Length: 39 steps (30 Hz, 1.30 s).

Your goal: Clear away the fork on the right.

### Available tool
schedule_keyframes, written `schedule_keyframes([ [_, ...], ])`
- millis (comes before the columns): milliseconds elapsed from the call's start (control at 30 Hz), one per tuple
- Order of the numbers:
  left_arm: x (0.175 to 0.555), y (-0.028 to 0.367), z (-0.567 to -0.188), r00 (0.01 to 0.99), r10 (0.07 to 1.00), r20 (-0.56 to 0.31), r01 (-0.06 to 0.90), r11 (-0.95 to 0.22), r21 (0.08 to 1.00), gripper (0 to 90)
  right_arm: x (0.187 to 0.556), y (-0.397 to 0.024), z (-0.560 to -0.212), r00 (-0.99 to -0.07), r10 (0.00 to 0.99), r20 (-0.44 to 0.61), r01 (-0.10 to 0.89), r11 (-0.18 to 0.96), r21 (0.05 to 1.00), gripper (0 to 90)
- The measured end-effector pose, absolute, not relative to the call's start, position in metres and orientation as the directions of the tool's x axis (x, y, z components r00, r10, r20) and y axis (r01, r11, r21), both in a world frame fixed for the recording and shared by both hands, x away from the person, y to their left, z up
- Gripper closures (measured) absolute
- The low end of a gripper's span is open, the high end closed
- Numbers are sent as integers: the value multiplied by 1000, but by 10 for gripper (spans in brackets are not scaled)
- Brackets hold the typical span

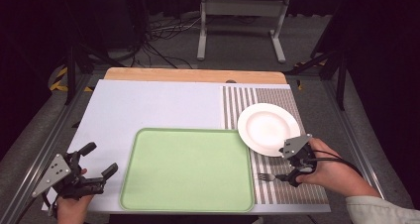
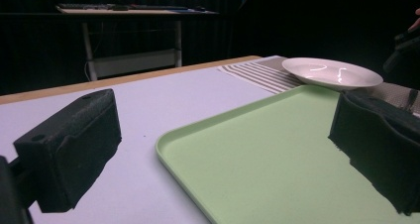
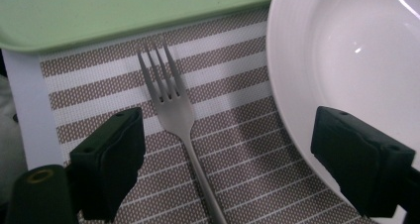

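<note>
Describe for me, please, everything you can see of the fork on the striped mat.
The fork looks like matte silver metal, with four tines and a slim handle. It lies flat on the striped placemat, tines toward the green tray, beside the white plate without touching either. The right gripper hangs open over it, one jaw on each side of the handle; neither jaw touches it.

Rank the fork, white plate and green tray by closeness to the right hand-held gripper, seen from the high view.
From the right hand-held gripper:
1. Fork, just left of its jaws, on the striped mat.
2. White plate, just beyond it.
3. Green tray, farther left.
</note>
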<state>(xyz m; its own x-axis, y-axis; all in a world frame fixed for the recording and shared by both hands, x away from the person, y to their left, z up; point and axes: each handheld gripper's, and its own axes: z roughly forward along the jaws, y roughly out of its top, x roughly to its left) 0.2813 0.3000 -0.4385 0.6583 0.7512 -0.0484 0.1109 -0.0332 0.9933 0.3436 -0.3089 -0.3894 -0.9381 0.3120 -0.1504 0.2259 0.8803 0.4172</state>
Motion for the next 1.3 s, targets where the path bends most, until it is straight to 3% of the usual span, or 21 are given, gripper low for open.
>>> schedule_keyframes([
  [467, 281, 299, -438, 661, 750, -43, 108, -38, 993, 3, 341, -303, -400, -964, 253, -76, 225, 937, 266, 203],
  [600, 281, 300, -438, 660, 750, -44, 107, -36, 994, 3, 341, -302, -401, -967, 252, -46, 237, 947, 215, 319],
  [1067, 281, 299, -438, 661, 749, -41, 112, -44, 993, 3, 353, -289, -409, -997, 48, -52, 50, 998, -35, 700],
  [1300, 281, 299, -438, 663, 747, -42, 111, -42, 993, 3, 357, -284, -412, -999, -13, -40, -9, 996, -89, 784],
])
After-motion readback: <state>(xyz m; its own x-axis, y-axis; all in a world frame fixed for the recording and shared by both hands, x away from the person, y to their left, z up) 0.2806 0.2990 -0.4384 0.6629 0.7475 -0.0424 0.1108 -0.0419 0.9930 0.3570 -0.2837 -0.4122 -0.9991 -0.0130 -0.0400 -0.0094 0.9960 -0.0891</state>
